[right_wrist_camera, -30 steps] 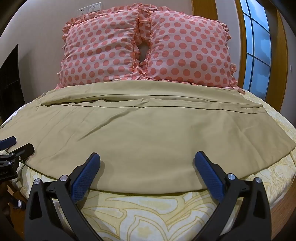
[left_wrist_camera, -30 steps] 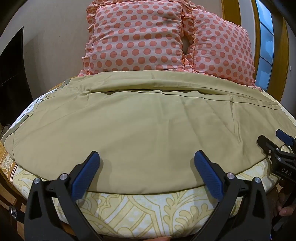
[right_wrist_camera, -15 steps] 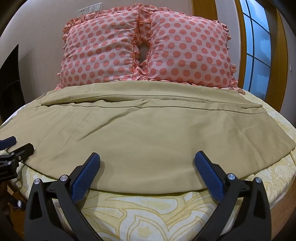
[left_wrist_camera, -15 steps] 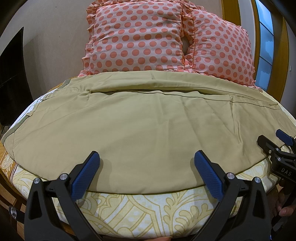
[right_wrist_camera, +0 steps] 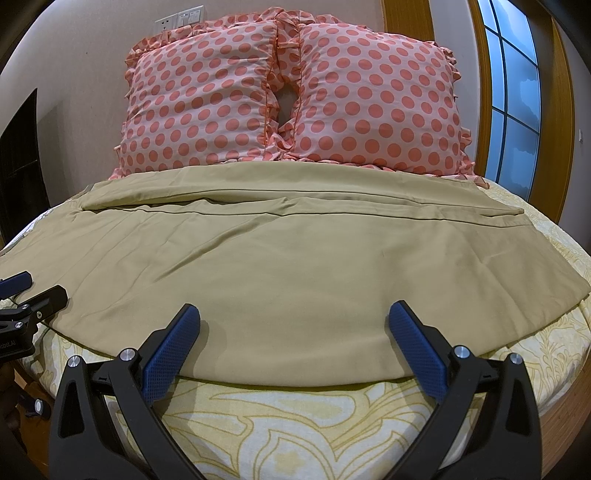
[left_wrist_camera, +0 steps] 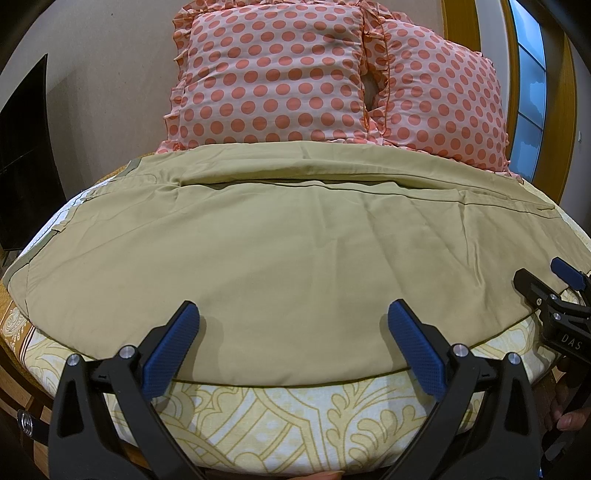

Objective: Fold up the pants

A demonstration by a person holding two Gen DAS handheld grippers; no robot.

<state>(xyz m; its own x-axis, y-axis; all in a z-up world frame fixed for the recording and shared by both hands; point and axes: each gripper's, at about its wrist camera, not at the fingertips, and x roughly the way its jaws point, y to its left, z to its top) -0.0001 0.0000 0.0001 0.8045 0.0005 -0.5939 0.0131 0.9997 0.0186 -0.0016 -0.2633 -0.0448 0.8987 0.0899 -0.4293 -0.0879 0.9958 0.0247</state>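
While nothing has shifted over the last second, my left tongs [left_wrist_camera: 293, 332] and right tongs [right_wrist_camera: 294, 332] hover wide at the pants' [right_wrist_camera: 288, 273] six o'clock hem; folding not begun.

This is a bedroom in a home. A bed [right_wrist_camera: 295, 435] with a yellow patterned sheet is filling the foreground, and everything else is sitting around it. At the bed's head, two pink pillows [right_wrist_camera: 288, 96] with coral dots and ruffled edges are leaning upright against a beige wall [left_wrist_camera: 110, 66]. Above the pillows, wall switches [right_wrist_camera: 179, 20] are showing. To the bed's right, a wood-framed window [right_wrist_camera: 517, 92] is letting in bluish light.
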